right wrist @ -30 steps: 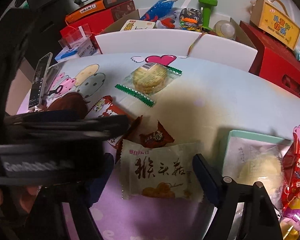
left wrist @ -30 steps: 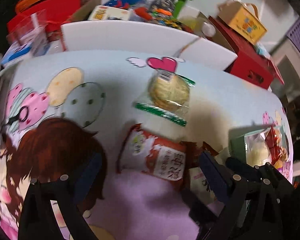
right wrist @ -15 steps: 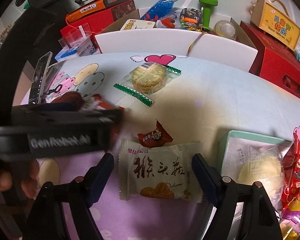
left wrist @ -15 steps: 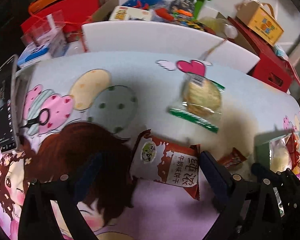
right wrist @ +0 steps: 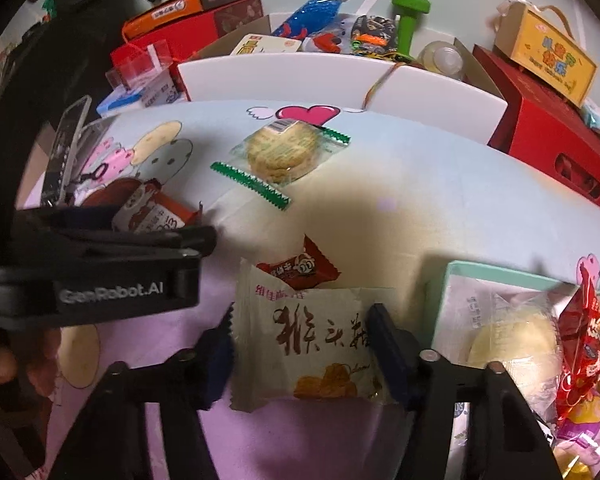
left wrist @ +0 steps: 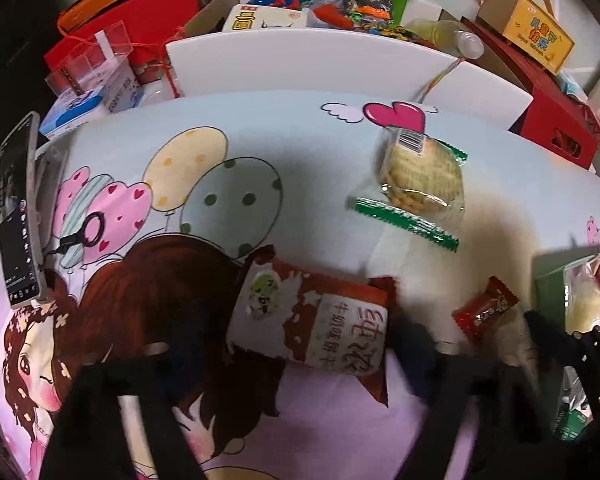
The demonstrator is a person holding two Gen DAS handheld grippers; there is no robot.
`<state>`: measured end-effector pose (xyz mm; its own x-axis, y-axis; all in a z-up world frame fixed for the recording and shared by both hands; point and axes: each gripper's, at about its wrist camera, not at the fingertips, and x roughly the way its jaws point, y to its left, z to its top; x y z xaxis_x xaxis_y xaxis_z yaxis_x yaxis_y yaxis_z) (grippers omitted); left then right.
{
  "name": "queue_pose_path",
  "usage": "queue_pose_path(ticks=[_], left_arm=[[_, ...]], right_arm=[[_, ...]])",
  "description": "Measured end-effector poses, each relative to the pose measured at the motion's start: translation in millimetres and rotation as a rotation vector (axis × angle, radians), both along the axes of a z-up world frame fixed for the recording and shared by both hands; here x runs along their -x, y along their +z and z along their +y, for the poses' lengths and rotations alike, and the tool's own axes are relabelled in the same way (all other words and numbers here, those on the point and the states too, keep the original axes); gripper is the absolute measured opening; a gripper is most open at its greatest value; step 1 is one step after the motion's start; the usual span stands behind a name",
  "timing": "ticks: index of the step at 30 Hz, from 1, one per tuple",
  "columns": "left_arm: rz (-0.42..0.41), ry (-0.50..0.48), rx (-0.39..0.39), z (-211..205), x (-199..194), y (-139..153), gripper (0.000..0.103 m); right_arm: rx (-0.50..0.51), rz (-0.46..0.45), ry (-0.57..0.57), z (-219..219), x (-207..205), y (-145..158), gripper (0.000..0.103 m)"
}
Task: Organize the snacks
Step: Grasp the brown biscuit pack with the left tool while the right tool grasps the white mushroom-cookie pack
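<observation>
Right gripper [right wrist: 300, 354] just closed, pinching beige packet [right wrist: 312, 340] across its long axis, on cloth beside tray [right wrist: 440, 300]. Left gripper [left wrist: 296, 364] just narrowed around red packet [left wrist: 312, 324], long axis jaw to jaw; contact unclear.

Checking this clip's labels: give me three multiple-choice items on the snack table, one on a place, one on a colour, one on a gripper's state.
1. Where does the small red candy lie?
A. In the teal tray
B. On the cloth just beyond the beige packet
C. On the phone

2. What colour are the sealed edges of the clear biscuit wrapper?
A. Green
B. Blue
C. Yellow

3. The right gripper is:
A. open over bare cloth
B. shut on the beige packet
C. shut on the phone

Answers:
1 B, it touches the packet's far edge.
2 A, both zigzag strips are green.
3 B, its jaws, just closing, press the packet's two sides.
</observation>
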<state>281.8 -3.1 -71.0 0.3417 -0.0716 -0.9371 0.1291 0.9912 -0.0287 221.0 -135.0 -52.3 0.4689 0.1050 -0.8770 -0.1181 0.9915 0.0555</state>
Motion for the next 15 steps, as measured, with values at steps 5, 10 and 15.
queue_pose_path(ticks=[5, 10, 15], left_arm=[[-0.023, 0.030, 0.001, 3, 9, 10, 0.069], [-0.060, 0.061, 0.027, 3, 29, 25, 0.069], [-0.084, 0.104, 0.075, 5, 50, 39, 0.069]], right_arm=[[-0.012, -0.011, -0.025, -8, 5, 4, 0.050], [-0.035, -0.054, -0.042, -15, 19, 23, 0.038], [-0.062, -0.076, -0.045, -19, 36, 38, 0.024]])
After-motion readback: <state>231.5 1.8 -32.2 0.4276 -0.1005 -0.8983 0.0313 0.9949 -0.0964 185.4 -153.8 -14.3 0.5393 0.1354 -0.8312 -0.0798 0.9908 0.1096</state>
